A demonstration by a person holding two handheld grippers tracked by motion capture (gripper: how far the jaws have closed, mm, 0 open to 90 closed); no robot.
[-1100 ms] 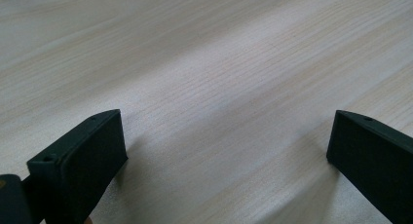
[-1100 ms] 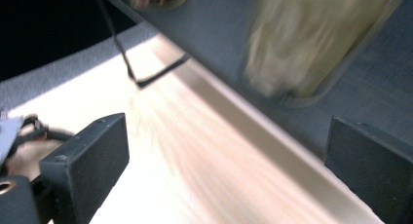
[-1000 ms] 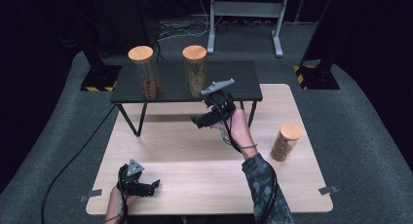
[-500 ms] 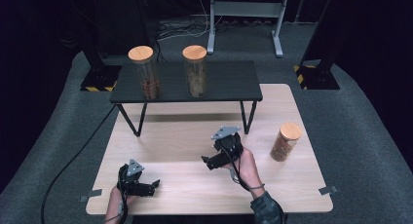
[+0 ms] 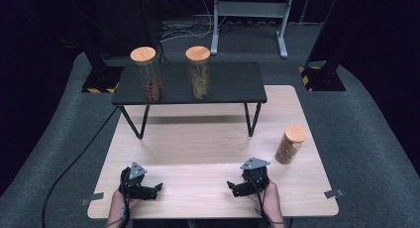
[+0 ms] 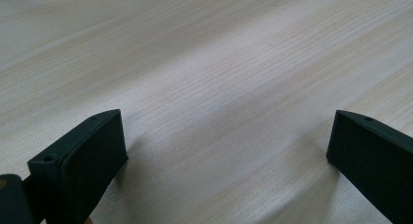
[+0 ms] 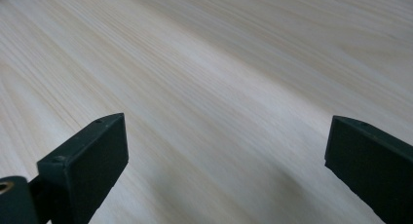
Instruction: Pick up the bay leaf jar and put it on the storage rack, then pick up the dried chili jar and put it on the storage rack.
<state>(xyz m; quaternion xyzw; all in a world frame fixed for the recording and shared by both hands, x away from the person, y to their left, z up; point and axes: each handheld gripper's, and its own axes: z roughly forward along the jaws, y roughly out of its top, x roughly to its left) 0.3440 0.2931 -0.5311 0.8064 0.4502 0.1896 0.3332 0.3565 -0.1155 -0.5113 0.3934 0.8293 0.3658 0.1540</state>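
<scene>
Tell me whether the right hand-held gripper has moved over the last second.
Yes. The right hand-held gripper has pulled back from the black shelf toward the person, and is now low over the wooden table.

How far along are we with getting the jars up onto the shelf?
Two cork-lidded jars already stand upright on the black shelf. Nothing is in hand: the left tool and right tool are both open and low over the wooden table, their jaws wide apart over bare wood. Probably left to do: the third jar, upright on the table to the right, apart from the right tool.
</scene>
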